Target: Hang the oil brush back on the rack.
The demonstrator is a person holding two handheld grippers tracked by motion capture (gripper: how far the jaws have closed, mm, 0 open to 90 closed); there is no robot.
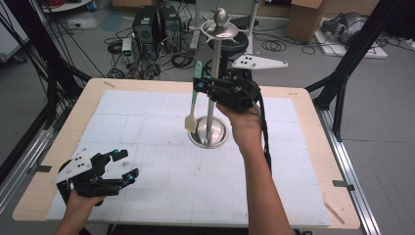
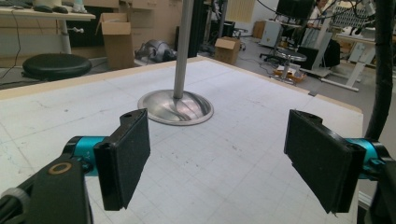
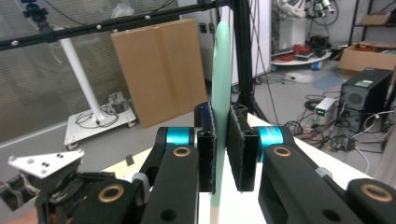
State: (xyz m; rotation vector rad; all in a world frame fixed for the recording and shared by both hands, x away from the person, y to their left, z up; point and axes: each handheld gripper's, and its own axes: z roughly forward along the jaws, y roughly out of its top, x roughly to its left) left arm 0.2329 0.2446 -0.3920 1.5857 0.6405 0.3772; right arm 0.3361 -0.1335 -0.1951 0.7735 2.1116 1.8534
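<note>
While the right gripper (image 1: 211, 87) hangs in the air above the middle of the bench (image 1: 303, 122), its black jaws are clamped together on the pale mint-green handle of a small spatula (image 1: 194, 98) with a cream blade. In the right gripper view the handle (image 3: 221, 84) rises straight up between the pads (image 3: 241, 149), pinched near its middle, which looks chosen so the tool neither swings nor slips. From the high view the spatula's long axis runs close to vertical, green end up and cream blade (image 1: 190, 122) down, the blade hanging just above the rim of the polished steel dish-shaped base (image 1: 209, 134) of a tall metal utensil stand (image 1: 214, 73). That upright hold probably suits hanging it: the stand's hooked ring (image 1: 221, 30) sits high on the pole, and a handle pointing up can be offered to a hook, though I cannot make out a hanging hole at this distance.

Near the front left corner of the bench, the left gripper (image 1: 126, 164) waits with its jaws spread wide and nothing between them. Its own view looks across the white gridded mat (image 2: 224, 154) toward the stand's base (image 2: 176, 106), well apart from it, seemingly parked clear of the lift.
</note>
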